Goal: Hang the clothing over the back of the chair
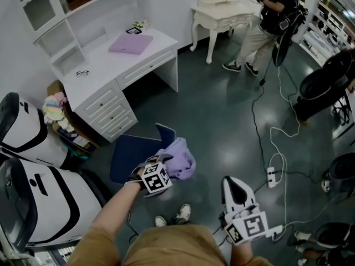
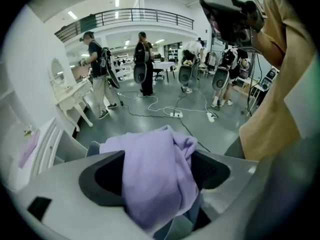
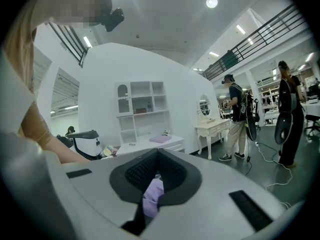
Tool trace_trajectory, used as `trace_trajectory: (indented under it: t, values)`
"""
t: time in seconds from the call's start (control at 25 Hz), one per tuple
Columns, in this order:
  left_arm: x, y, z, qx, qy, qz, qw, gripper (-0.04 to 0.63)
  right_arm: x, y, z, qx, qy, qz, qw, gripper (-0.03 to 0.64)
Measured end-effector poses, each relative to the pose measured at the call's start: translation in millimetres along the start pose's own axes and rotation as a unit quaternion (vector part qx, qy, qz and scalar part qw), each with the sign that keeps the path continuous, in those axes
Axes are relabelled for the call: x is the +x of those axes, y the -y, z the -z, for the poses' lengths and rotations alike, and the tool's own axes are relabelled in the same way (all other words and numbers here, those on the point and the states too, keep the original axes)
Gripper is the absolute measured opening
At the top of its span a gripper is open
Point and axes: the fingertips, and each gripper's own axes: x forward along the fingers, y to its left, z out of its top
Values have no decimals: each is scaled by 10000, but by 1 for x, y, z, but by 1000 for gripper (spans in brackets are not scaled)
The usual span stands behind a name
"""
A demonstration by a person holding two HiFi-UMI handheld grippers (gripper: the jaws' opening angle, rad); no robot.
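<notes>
Straddling the lilac garment (image 1: 182, 158) on the chair (image 1: 133, 158), the left tool (image 1: 164, 166) stands spread. The right tool (image 1: 232, 183) is pressed together.

Below me the dark floor (image 1: 222, 121) carries a blue chair (image 1: 130, 157), with lilac clothing (image 1: 180, 158) bunched on its back. My shoes (image 1: 183, 212) stand just beside the chair. Cables (image 1: 277, 129) trail over the floor to a power strip (image 1: 271, 176) on my right. A white desk (image 1: 105, 73) stands near the chair. On its top lie a folded pink cloth (image 1: 131, 43) and, well apart from it, glasses (image 1: 82, 73).
</notes>
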Motion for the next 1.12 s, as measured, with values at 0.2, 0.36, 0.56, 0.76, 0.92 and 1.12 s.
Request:
trace_trajectory:
  t: [0.2,0.36,0.56,0.76,0.92,1.12]
  values:
    - [-12,-3,-2,-398,404,-119,9983,382,-1,-2,-4,-25,59,-50,10000,6]
    - [-27,2,5,-723,532,-130,9959,382,-4,-7,-3,-22,50,-106,9999,6]
    - [-46,16,11,-1045,880,-51,9906,382,-5,-23,-4,-45,88,-225,9997,6]
    - [-62,22,14,-1098,1132,-245,9872,382,-8,-42,-5,-95,99,-352,9993,6]
    - [-100,7,1,-1780,2046,-772,9594,380,-12,-53,-7,-153,98,-450,9988,6]
    - [-151,-2,17,-2164,2379,-1770,9302,182,-17,-69,-3,-164,31,-631,9979,3]
